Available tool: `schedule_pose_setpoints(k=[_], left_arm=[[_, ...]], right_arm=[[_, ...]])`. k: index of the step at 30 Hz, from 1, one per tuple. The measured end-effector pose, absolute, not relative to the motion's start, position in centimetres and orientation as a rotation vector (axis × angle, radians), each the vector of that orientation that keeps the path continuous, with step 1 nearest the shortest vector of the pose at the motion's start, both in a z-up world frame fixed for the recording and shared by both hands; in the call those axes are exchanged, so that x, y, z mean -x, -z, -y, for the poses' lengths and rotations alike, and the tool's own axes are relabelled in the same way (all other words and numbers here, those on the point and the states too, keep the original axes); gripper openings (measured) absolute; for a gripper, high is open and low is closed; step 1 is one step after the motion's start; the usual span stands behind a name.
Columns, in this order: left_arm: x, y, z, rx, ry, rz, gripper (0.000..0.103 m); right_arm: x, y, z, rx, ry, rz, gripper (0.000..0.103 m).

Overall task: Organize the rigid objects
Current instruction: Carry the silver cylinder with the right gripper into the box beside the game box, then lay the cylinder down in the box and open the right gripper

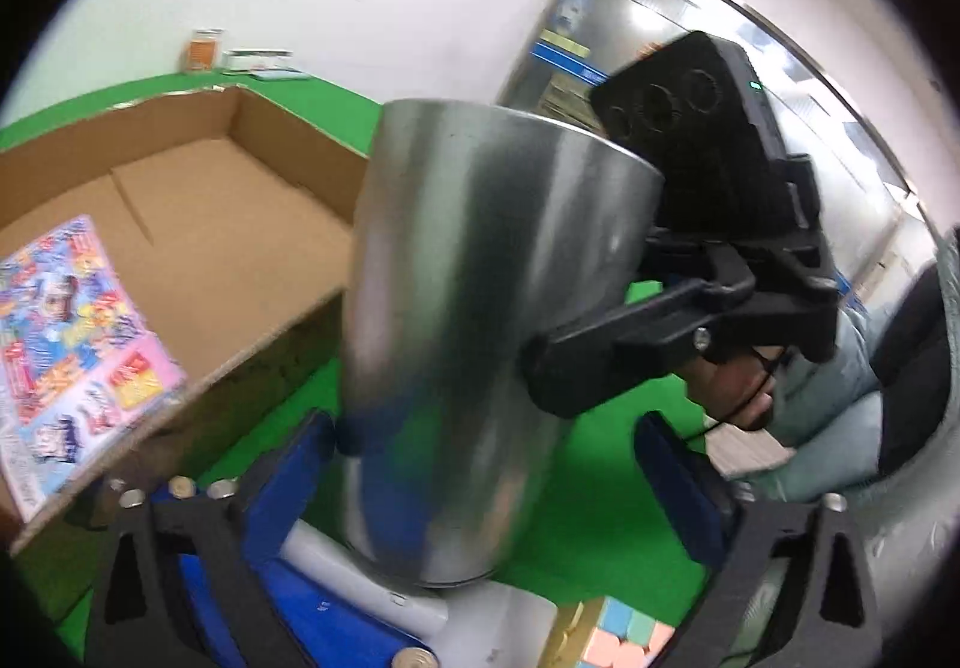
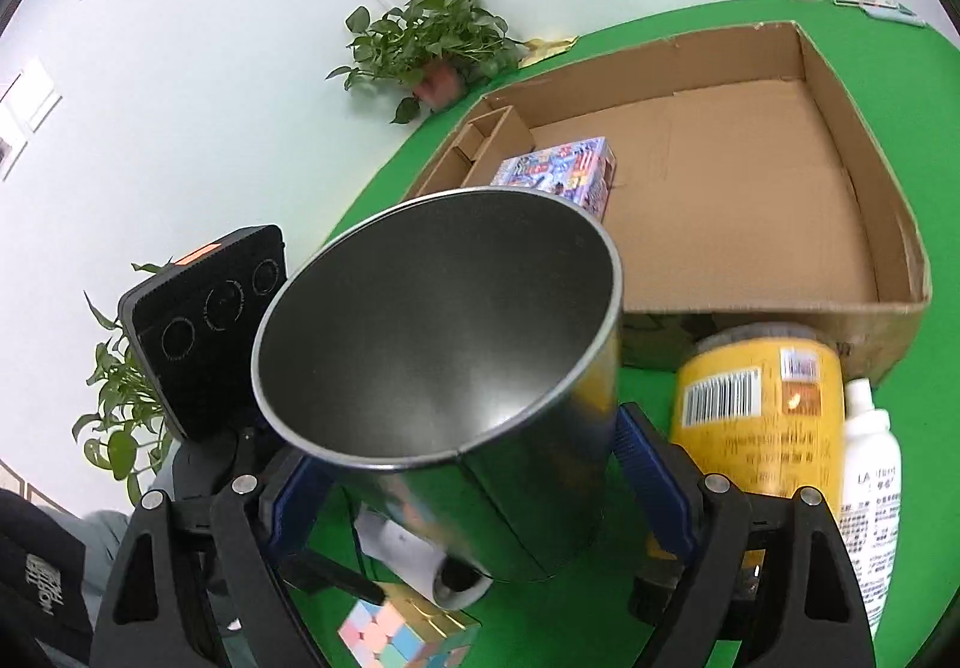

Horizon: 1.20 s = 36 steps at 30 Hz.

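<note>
My right gripper [image 2: 474,494] clamped on the tilted steel cup [image 2: 444,368], my left gripper [image 1: 480,494] apart around its base, near the cardboard box [image 2: 900,272], bottle [image 2: 870,488] lettering blurred

"LA" on white bottle [image 2: 870,482]

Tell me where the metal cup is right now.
The metal cup is lifted and tilted between the right gripper's blue fingers, in front of the cardboard box, with the yellow can on its right.
</note>
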<state>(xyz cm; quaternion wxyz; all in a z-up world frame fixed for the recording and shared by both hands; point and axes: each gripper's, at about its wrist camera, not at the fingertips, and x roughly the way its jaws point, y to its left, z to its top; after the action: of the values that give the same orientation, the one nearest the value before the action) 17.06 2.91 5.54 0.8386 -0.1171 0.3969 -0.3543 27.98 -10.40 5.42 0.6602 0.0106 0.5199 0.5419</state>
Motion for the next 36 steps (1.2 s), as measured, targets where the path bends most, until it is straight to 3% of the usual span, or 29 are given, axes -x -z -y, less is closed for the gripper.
schedule_pose_setpoints(k=[1, 14, 26, 28, 30, 36], left_arm=[[-17.5, -5.7, -3.2, 0.266, 0.711, -0.854, 0.079], [-25.6, -10.3, -8.5, 0.616, 0.45, -0.964, 0.077], [-30.0, -0.6, -10.6, 0.785, 0.366, -1.246, 0.07], [-29.7, -0.2, -10.4, 0.798, 0.363, -1.25, 0.068], [-29.5, -0.4, -10.5, 0.774, 0.349, -1.249, 0.059], [-29.4, -0.6, -11.6, 0.778, 0.317, -1.245, 0.06]], right_arm=[[-28.7, -5.8, 10.2, -0.028, -1.208, -1.175, 0.086], [-39.3, -10.5, 0.5, -0.044, -1.146, -1.217, 0.085], [-44.8, 1.5, -3.6, -0.056, -0.946, -1.479, 0.083], [-45.0, 2.9, -3.5, -0.076, -0.905, -1.522, 0.083], [-45.0, 3.9, -3.8, -0.063, -0.857, -1.555, 0.083], [-44.0, 3.6, -3.8, -0.057, -0.837, -1.595, 0.085]])
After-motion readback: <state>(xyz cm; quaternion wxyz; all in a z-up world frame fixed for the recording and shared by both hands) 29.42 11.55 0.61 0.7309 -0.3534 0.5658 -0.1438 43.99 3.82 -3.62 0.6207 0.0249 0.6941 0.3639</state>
